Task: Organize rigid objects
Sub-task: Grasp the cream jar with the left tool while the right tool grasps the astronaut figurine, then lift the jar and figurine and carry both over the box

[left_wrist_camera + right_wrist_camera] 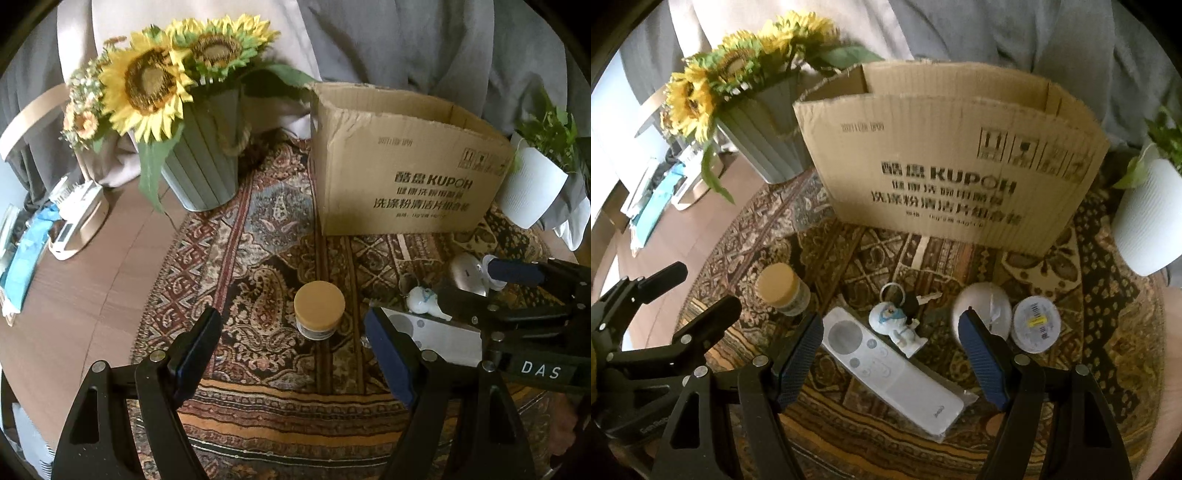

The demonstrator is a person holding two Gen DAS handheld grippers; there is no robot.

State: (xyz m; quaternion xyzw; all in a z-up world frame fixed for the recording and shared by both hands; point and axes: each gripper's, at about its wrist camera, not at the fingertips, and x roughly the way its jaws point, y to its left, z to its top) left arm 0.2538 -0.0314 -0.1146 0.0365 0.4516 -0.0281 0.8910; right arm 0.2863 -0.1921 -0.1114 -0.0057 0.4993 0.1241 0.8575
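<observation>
A small jar with a tan lid (pixel 319 309) (pixel 783 290) stands on the patterned mat, just ahead of my open, empty left gripper (pixel 291 325). My right gripper (pixel 890 325) is open and empty above a white remote (pixel 892 373) and a small white-and-blue figurine keychain (pixel 897 326). A white egg-shaped object (pixel 982 308) and a round white tin with a label (pixel 1036 325) lie by its right finger. An open cardboard box (pixel 402 162) (pixel 953 158) stands behind them. The right gripper (pixel 436 291) also shows in the left wrist view.
A grey pot of sunflowers (pixel 199 162) (pixel 764 133) stands left of the box. A white pot with a green plant (pixel 532 184) (pixel 1148 225) stands to its right. Clutter and a blue cloth (pixel 29 254) lie on the wooden table at far left.
</observation>
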